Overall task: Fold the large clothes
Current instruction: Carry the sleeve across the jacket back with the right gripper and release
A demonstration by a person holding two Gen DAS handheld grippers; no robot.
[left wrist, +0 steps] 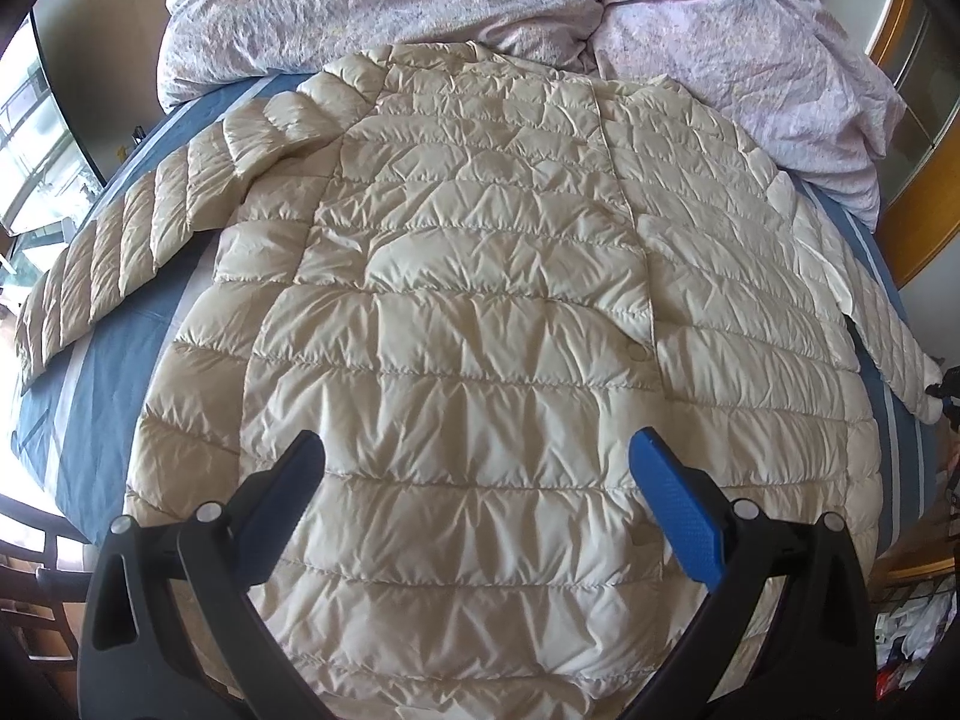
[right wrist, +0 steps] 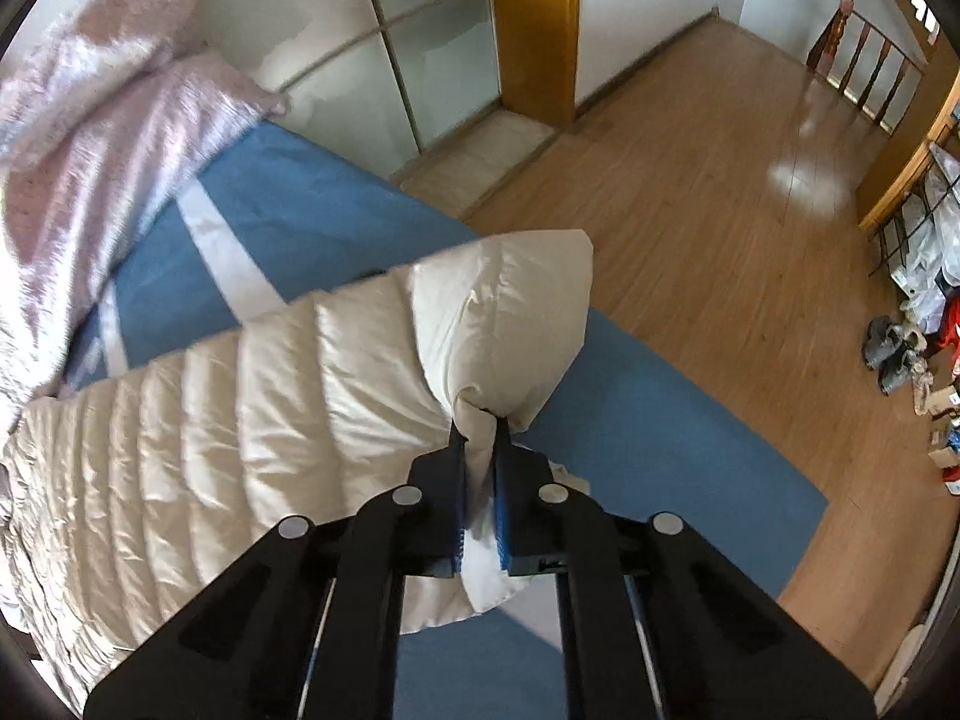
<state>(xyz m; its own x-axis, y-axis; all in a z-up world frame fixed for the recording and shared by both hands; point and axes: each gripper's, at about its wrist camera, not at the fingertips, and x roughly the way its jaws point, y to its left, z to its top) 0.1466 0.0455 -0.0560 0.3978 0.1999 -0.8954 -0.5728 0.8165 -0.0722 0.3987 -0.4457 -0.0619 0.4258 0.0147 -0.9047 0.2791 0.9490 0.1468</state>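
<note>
Right tongs [right wrist: 480,429] pinch the glossy quilted puffer jacket's [right wrist: 252,396] sleeve.

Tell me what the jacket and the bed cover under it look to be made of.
Jacket: thin, glossy cream shell, likely nylon or polyester over puffy fill; it shows sheen and stitched quilted channels. Bed cover: matte blue woven cloth with pale stripes, probably cotton; no shine.

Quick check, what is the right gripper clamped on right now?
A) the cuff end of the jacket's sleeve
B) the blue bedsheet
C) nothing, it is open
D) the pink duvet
A: the right gripper pinches the cream sleeve at its cuff, fabric bunched between the fingers.
</note>
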